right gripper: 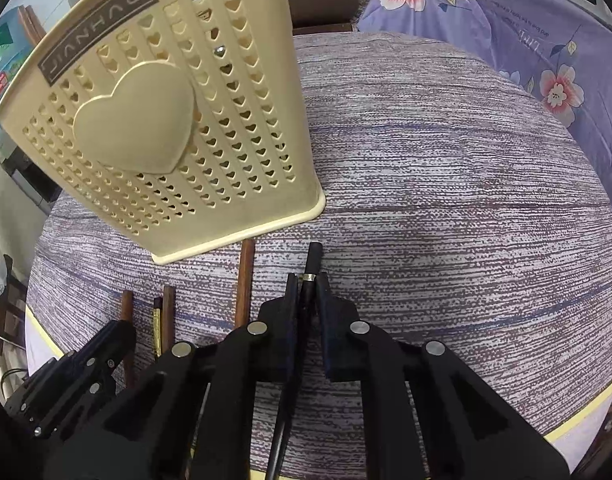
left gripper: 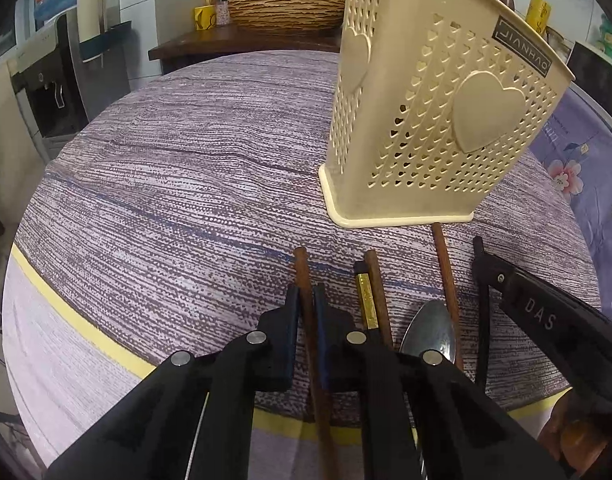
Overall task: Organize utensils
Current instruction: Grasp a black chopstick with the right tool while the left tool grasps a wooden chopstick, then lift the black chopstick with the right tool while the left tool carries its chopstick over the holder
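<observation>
A cream perforated utensil holder (left gripper: 434, 120) with heart shapes stands on the purple striped tablecloth; it also shows in the right wrist view (right gripper: 165, 120). My left gripper (left gripper: 307, 300) is shut on a brown wooden chopstick (left gripper: 301, 268) low over the cloth. Beside it lie a black-and-gold chopstick (left gripper: 364, 292), another brown chopstick (left gripper: 376, 284), a third brown one (left gripper: 444, 264) touching the holder's base, and a steel spoon (left gripper: 430, 330). My right gripper (right gripper: 308, 286) is shut on a black chopstick with a gold band (right gripper: 312, 260). The right gripper also appears in the left wrist view (left gripper: 482, 272).
The round table's yellow-trimmed edge (left gripper: 77, 320) runs close below the grippers. A floral purple cloth (right gripper: 546, 40) lies at the right. A wooden counter with a woven basin (left gripper: 281, 8) and cups stands behind the table. A water dispenser (left gripper: 49, 92) is at the left.
</observation>
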`<control>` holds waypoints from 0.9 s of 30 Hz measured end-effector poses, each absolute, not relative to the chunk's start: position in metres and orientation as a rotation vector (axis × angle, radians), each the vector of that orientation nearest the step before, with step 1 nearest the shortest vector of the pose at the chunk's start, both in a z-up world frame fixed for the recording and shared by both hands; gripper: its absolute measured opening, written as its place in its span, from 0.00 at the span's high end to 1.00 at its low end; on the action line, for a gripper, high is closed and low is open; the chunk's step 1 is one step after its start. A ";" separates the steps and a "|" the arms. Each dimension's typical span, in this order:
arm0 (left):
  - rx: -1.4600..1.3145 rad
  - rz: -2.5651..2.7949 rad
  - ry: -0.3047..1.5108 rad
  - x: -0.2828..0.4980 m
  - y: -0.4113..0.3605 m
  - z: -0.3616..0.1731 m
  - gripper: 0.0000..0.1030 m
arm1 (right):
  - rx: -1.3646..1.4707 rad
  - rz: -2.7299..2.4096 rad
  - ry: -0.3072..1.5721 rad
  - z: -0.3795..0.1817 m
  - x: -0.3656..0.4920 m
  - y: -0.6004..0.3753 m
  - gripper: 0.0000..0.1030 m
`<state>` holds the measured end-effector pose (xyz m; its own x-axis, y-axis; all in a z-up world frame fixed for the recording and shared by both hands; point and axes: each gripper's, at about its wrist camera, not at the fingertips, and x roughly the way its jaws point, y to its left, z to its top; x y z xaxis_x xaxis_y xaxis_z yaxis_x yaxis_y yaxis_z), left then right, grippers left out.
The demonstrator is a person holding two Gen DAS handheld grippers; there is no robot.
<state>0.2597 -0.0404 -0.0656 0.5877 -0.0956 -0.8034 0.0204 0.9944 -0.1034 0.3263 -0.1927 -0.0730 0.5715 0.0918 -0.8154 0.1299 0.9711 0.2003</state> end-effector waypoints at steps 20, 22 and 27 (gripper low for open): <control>-0.234 -0.152 0.803 0.246 -0.007 -0.011 0.92 | 0.490 0.221 0.829 -0.030 0.303 -0.250 0.92; -0.245 -0.172 0.757 0.238 -0.002 0.006 0.92 | 0.512 0.262 0.793 -0.014 0.293 -0.259 0.92; -0.263 -0.200 0.648 0.218 0.009 0.046 0.92 | 0.490 0.343 0.670 0.033 0.255 -0.268 0.92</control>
<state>0.2178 0.0091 0.0457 0.7803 -0.2646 -0.5667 0.1014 0.9476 -0.3028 0.2552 -0.2675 0.0335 0.7354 0.4518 -0.5050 -0.1448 0.8328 0.5343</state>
